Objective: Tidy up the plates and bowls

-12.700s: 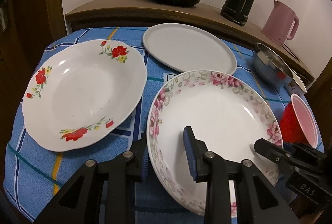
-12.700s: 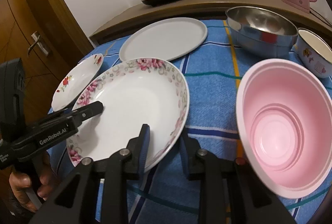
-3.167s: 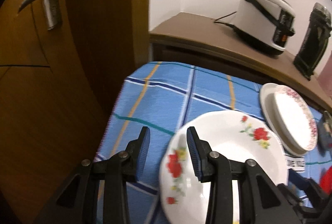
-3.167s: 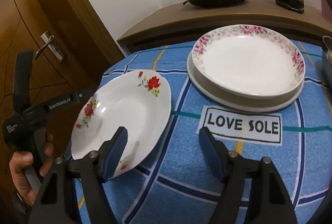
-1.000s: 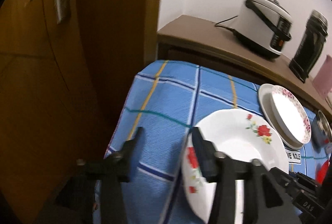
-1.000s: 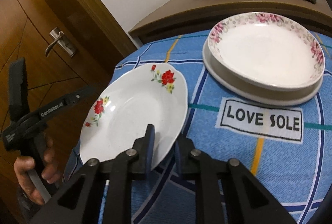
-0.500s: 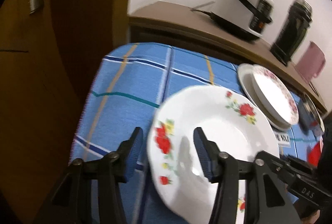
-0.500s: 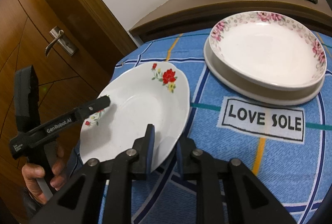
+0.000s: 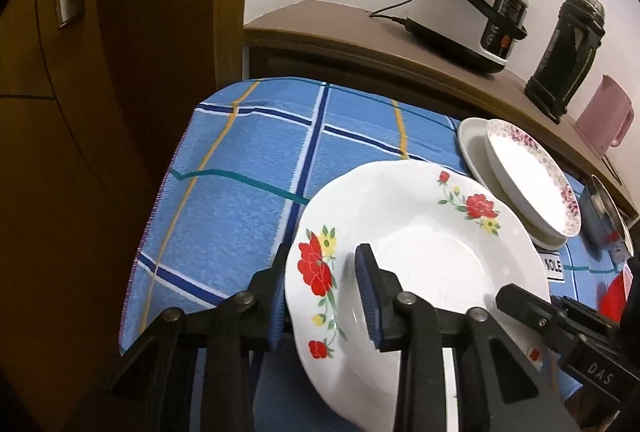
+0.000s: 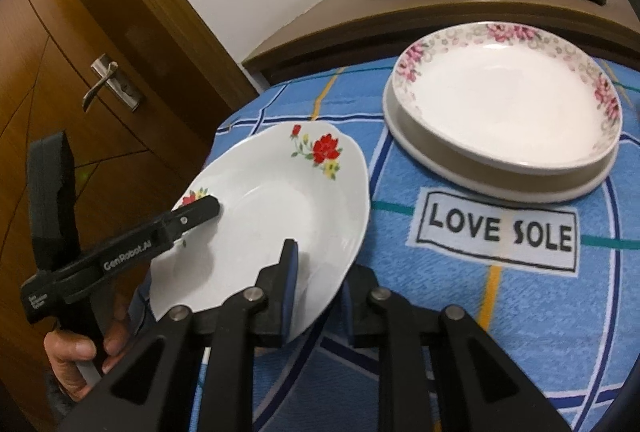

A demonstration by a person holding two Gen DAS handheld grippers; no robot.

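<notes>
Two grippers (left [image 9: 322,302], right [image 10: 318,292]) pinching red-flowered plate [image 10: 264,216], pink-rimmed plate [image 10: 508,100] nested in grey plate [image 10: 404,136]

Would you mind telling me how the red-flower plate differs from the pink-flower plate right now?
The red-flower plate carries a few separate red sprays; the pink-flower plate has a continuous pink patterned border. The red-flower plate is tilted, with the left gripper and right gripper straddling its rim; the pink-flower plate sits level and untouched. The red-flower plate is alone, whereas the pink-flower plate is stacked on a plain white plate. Both are white and shallow.
</notes>
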